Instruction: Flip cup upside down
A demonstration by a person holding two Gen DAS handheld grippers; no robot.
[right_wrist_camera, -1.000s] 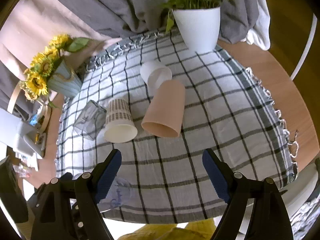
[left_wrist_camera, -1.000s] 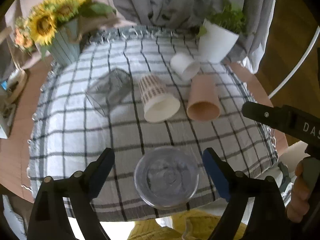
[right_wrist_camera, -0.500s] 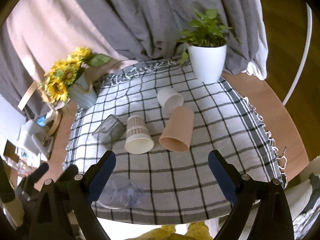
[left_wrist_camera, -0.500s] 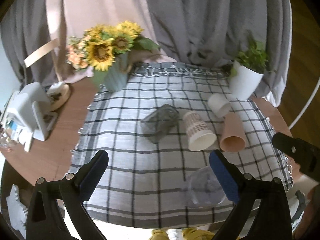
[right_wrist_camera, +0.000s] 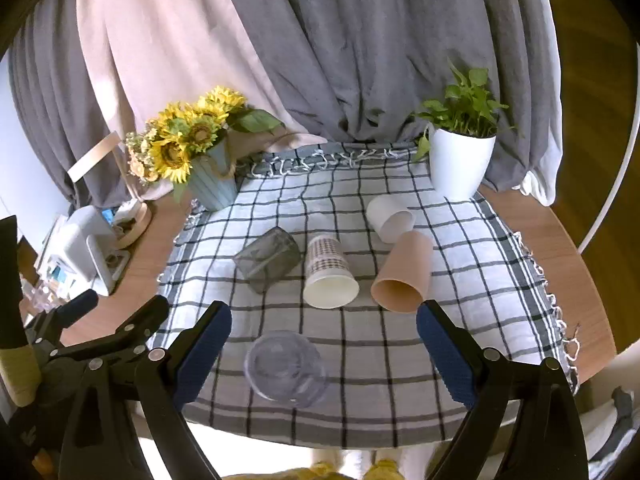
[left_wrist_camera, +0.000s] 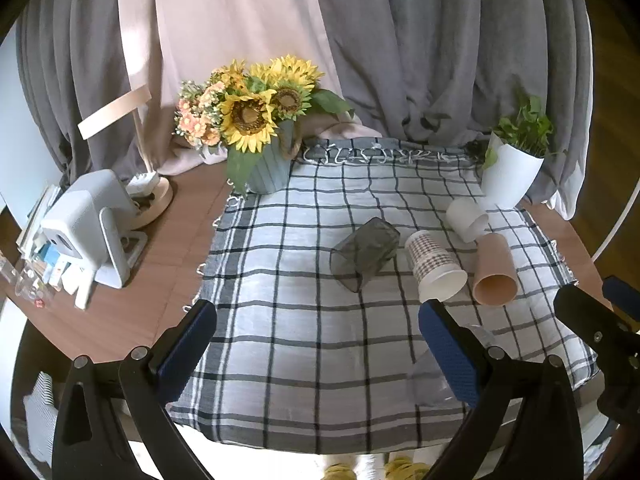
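Observation:
A clear plastic cup (right_wrist_camera: 285,366) stands upside down near the front edge of the checked cloth (right_wrist_camera: 360,344); in the left wrist view it (left_wrist_camera: 430,376) is partly hidden behind my right finger. A smoky grey cup (right_wrist_camera: 267,260), a patterned paper cup (right_wrist_camera: 329,273), a tan cup (right_wrist_camera: 403,273) and a white cup (right_wrist_camera: 390,218) lie on their sides further back. My left gripper (left_wrist_camera: 316,354) is open and empty, held back from the table. My right gripper (right_wrist_camera: 322,356) is open and empty, with the clear cup between its fingers but apart from them.
A sunflower vase (left_wrist_camera: 264,148) stands at the back left and a white plant pot (right_wrist_camera: 460,164) at the back right. A white device and clutter (left_wrist_camera: 86,228) sit on the wooden table at the left. Grey curtains hang behind.
Both grippers have pulled back and up from the table, so more of the room shows. The clear cup stays upside down where it stood.

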